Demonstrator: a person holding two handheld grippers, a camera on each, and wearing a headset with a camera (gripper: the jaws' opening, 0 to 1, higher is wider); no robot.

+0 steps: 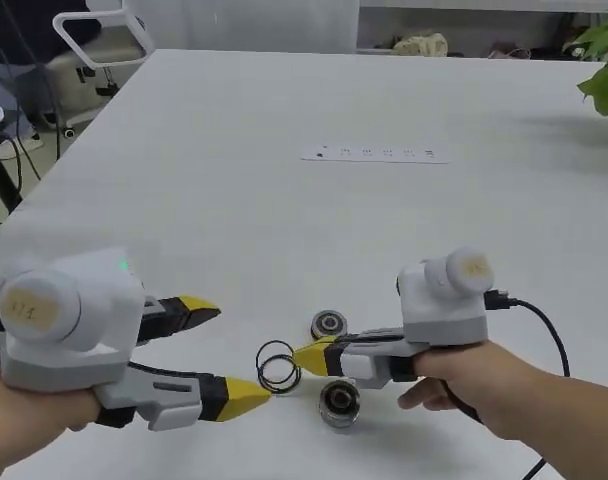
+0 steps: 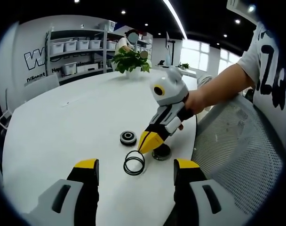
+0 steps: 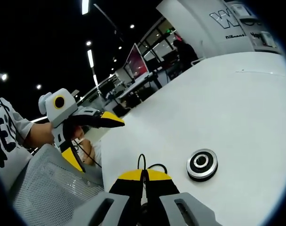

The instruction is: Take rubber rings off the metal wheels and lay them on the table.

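Observation:
Two thin black rubber rings lie overlapped on the white table, between two metal wheels. My right gripper comes in from the right, its yellow jaws shut on the rings' edge; the right gripper view shows a black ring sticking out of the shut tips beside one wheel. My left gripper stands open just left of the rings with nothing in it. In the left gripper view the rings lie ahead of the open jaws, with the right gripper touching them.
A white strip of paper lies farther back on the table. A plant is at the far right edge and a chair at the far left. A mesh chair stands close behind the table's near edge.

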